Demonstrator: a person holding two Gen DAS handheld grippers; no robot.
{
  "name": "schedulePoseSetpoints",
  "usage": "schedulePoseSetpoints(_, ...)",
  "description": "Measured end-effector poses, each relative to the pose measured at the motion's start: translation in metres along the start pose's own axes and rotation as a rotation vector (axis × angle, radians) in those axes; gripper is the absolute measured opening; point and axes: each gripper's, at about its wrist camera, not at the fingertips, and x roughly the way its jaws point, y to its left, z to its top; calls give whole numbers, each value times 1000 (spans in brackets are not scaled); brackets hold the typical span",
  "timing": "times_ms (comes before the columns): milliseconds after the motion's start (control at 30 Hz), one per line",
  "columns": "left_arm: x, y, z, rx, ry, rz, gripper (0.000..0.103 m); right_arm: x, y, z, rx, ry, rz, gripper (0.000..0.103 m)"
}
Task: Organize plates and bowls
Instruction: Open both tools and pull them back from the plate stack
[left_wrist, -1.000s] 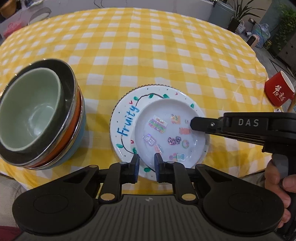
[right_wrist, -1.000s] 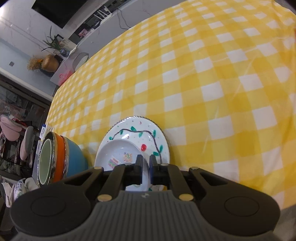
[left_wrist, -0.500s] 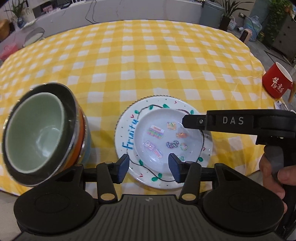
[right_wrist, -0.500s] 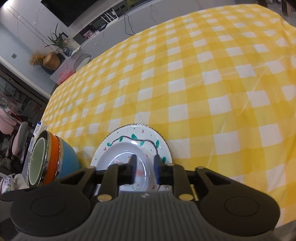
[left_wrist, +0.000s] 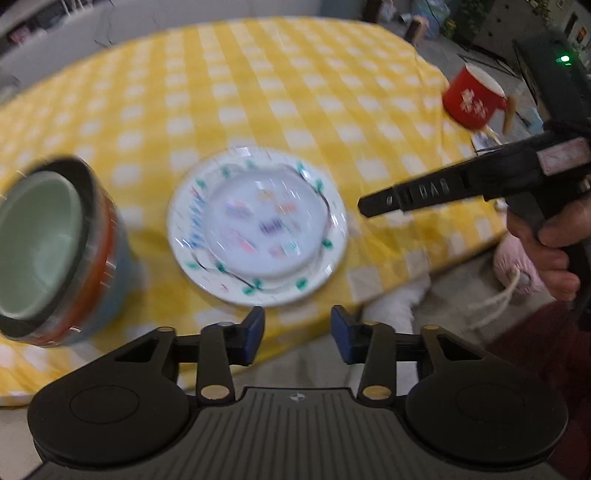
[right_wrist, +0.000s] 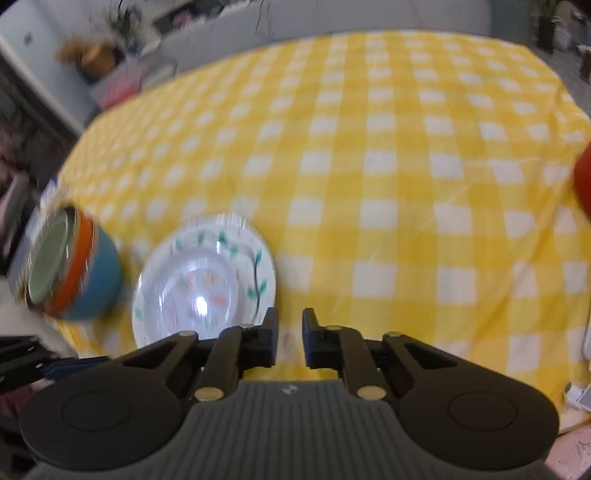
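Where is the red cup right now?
In the left wrist view the red cup sits at the far right edge of the yellow checked tablecloth, beyond the stacked plates and above the right gripper.

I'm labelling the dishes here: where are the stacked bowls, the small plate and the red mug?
stacked bowls (left_wrist: 40, 251), left wrist view, green inner bowl.
small plate (left_wrist: 264, 230), left wrist view, its centre.
red mug (left_wrist: 471, 103), left wrist view, its side.
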Motion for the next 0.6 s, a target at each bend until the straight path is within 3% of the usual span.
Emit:
schedulePoseSetpoints(200, 20, 10, 2, -31, 11, 35, 34, 12, 28, -9, -150, 75, 6, 5)
schedulePoseSetpoints(433, 33, 15, 0, -42, 28, 66, 34, 23, 33, -10, -116, 79, -18, 2)
schedulePoseSetpoints(600, 35, 26, 2, -107, 40, 29, 35, 28, 30, -4, -64, 60, -57, 2)
